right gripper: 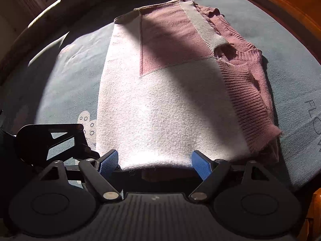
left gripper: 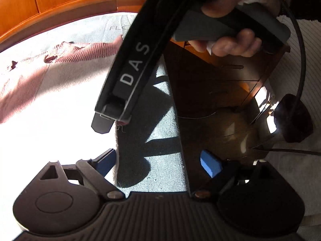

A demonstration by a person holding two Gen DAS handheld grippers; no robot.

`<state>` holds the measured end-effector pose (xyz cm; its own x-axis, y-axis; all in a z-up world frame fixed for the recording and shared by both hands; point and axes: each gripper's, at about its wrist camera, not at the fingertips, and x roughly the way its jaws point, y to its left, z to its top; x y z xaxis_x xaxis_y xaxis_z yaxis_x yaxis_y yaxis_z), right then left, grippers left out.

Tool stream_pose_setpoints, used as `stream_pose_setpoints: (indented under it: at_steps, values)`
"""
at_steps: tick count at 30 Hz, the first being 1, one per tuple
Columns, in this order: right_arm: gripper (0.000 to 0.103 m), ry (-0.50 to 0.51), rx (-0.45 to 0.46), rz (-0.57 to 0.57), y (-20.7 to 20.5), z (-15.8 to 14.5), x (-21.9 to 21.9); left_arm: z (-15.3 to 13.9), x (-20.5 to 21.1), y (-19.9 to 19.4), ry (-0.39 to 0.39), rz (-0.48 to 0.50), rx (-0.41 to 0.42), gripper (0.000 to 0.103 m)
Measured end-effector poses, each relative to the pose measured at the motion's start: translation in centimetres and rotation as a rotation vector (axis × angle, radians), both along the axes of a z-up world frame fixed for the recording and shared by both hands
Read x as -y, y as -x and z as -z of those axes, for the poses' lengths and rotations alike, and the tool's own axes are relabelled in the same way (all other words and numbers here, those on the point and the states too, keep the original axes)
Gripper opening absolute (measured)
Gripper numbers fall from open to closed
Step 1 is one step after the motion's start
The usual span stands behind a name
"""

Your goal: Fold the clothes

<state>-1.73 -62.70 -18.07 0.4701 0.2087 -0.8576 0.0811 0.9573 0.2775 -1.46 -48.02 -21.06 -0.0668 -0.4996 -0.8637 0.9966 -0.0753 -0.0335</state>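
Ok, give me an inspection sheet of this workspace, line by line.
Surface: grey-blue bedspread with printed lettering, sunlit with hard shadows.
Job's things: pink and white sweater, folded, lying flat; ribbed sleeve on top at its right edge.
Clutter: nothing seen.
Grippers: left gripper open over the bed's edge, nothing between the jaws; right gripper open, sweater's near fold between the jaws, pads not pressing.
Cables: black cable hanging past the hand.
Surroundings: orange wooden bed frame; dark wooden floor.

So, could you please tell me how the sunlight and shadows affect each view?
Left wrist view: the pink-and-white knitted sweater is blown out white by glare; right wrist view: a dark diagonal shadow band crosses it, detail intact; both bend straight edges.
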Motion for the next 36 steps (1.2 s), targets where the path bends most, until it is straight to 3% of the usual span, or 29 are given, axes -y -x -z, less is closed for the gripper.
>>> stream_pose_setpoints:
  at_steps: [3, 8, 11, 16, 19, 24, 28, 31, 33, 36]
  values:
    - [0.083, -0.007, 0.029, 0.020, 0.1, -1.4, -0.1, -1.3, -0.3, -0.3, 0.042, -0.012, 0.019, 0.091]
    - [0.083, -0.002, -0.005, 0.014, -0.6, -0.2, -0.4, 0.9, 0.1, -1.3, -0.052, -0.080, 0.001, 0.091]
    - [0.083, 0.012, -0.014, 0.014, -0.9, 0.3, -0.4, 0.6, 0.1, -1.3, -0.042, -0.079, 0.004, 0.091]
    - [0.083, -0.020, -0.035, 0.068, -1.3, -1.7, 0.8, -1.0, -1.7, -3.0, -0.045, -0.158, -0.007, 0.091]
    - [0.083, 0.017, -0.052, 0.094, -1.9, -3.3, 1.7, -2.3, -3.4, -4.4, -0.048, -0.216, -0.017, 0.091]
    - [0.083, 0.101, -0.071, 0.120, -4.1, -6.1, 3.0, -4.5, -7.7, -8.7, -0.076, -0.415, -0.061, 0.091]
    - [0.079, 0.143, -0.029, 0.118, -7.1, -8.8, 3.0, -5.8, -10.7, -13.4, -0.117, -0.624, -0.048, 0.091]
    - [0.063, 0.177, 0.001, 0.095, -10.5, -10.0, 2.4, -7.0, -13.2, -18.1, -0.072, -0.787, -0.116, 0.091]
    - [0.046, 0.187, 0.014, 0.080, -13.1, -10.4, 2.0, -7.5, -13.8, -20.7, -0.008, -0.907, -0.181, 0.091]
    - [0.036, 0.181, 0.033, 0.024, -17.6, -10.0, 1.5, -7.6, -14.0, -25.0, 0.038, -1.069, -0.288, 0.091]
